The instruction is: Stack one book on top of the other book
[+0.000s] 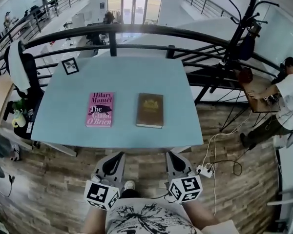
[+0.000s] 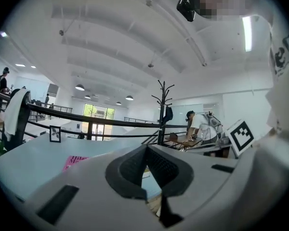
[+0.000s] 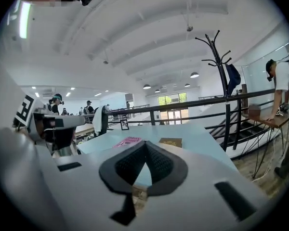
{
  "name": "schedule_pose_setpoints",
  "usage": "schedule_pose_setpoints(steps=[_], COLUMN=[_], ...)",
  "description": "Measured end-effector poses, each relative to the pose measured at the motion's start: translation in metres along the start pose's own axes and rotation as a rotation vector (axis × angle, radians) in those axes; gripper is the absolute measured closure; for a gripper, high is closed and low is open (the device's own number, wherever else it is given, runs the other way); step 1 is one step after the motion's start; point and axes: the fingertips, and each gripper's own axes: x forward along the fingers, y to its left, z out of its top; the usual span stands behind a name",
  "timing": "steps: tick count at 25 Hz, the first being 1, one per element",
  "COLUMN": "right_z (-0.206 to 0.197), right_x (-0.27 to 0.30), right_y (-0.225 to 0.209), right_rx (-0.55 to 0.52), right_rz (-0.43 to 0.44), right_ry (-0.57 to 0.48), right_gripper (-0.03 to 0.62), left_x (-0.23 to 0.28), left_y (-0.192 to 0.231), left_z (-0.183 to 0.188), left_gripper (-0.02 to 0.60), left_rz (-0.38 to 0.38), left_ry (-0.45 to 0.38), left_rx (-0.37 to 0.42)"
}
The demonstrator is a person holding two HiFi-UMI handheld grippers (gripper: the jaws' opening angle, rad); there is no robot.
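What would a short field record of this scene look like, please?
table: light blue, by a railing
pink book: flat, left of the brown one
brown book: flat, apart from the pink one
frame: far left corner of the table
left hand-held gripper: shut, empty, short of the table's near edge
right hand-held gripper: shut, empty, short of the table's near edge
stack: not yet made

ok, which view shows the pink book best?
Head view: the pink book is seen from above, with the whole cover and title legible. The right gripper view shows it far off and foreshortened. The left gripper view catches only a pink corner.
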Motion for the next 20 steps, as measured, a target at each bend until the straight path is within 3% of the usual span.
schedule_pose_setpoints(steps=[5,9,20], right_z=[0.009,0.000,0.012], right_x=[0.045,0.073,0.164], right_y=[0.009,0.007,-0.056], right_rx=[0.001,0.007,0.045], right_rz=[-0.063,-0.074,-0.055], right_ry=[0.010,0.059,0.110], right_gripper=[0.600,0.602,0.600], left_x=[0.020,0.040,0.143], left_y=[0.053,0.079,0.112], left_z=[0.006,-0.007,-0.033], left_gripper=[0.571,0.571,0.571], left_rz=[-0.044,-0.055,-0.066], left_ry=[0.028,0.069,0.159], left_rx=[0.008,-0.034,-0.027])
